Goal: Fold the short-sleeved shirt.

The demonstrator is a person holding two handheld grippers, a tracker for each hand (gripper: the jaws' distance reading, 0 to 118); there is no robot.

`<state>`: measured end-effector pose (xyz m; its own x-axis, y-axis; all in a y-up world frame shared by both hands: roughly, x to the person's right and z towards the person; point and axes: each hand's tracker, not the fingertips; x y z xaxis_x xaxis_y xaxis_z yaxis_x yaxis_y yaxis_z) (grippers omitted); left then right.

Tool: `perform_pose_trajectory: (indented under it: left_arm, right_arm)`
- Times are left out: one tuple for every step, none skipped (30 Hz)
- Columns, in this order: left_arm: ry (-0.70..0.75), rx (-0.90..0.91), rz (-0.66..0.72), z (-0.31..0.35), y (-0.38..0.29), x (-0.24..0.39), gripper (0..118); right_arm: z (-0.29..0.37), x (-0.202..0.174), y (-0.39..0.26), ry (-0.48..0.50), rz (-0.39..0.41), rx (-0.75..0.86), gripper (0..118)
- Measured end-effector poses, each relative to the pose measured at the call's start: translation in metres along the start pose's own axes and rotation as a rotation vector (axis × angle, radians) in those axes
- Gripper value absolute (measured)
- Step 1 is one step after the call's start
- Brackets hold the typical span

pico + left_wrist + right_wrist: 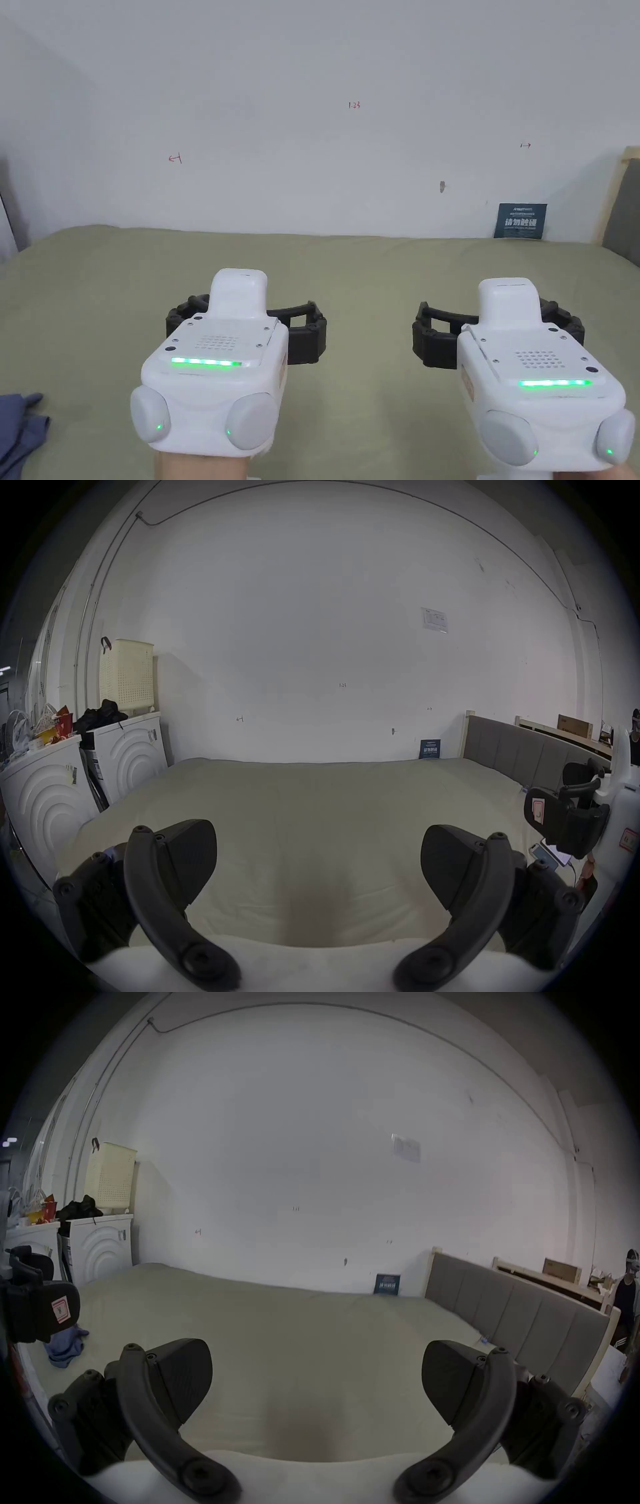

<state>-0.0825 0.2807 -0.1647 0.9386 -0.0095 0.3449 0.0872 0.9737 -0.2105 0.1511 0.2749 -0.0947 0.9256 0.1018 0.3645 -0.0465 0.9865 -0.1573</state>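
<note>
1. Both grippers are held side by side above the olive-green bed sheet (350, 275), the left gripper (247, 322) and the right gripper (498, 328) well apart and level with each other.
2. Wide-spread jaws are seen on the left gripper (318, 864) in its own view, with bare sheet between them and nothing gripped.
3. Wide-spread jaws are likewise seen on the right gripper (317, 1376) in its own view, again with nothing between them.
4. A crumpled blue garment (19, 431), presumably the short-sleeved shirt, is seen at the near left edge of the bed in the head view, well to the left of the left gripper and untouched.
5. The same blue garment (65, 1350) is seen in the right gripper view, lying in a heap on the sheet beside the left gripper (38, 1314).
6. A grey padded headboard (512, 1317) is seen along the right side of the bed.
7. A small dark blue sign (520, 220) is propped against the white wall (312, 94) at the far edge of the bed.
8. A cream laundry basket (126, 675) is set on a white washing machine (131, 757) to the left of the bed.
9. Two phones (550, 856) are seen on the sheet below the right gripper (568, 817) in the left gripper view.
</note>
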Motion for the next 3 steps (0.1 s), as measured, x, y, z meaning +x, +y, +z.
perform_pose_trajectory:
  left_arm:
    - [-0.001,0.002,0.001,-0.0001,0.0006,0.0000,118]
    - [-0.003,0.001,0.002,-0.0002,0.0014,0.0000,118]
    - [-0.005,0.001,0.001,-0.0002,0.0014,0.0002,118]
  right_arm:
    - [-0.0003,0.0014,0.0013,0.005,-0.013,-0.003,118]
    - [0.0003,0.0009,0.0031,-0.003,-0.018,-0.020,118]
    - [0.0003,0.0004,0.0056,-0.011,-0.030,-0.074,118]
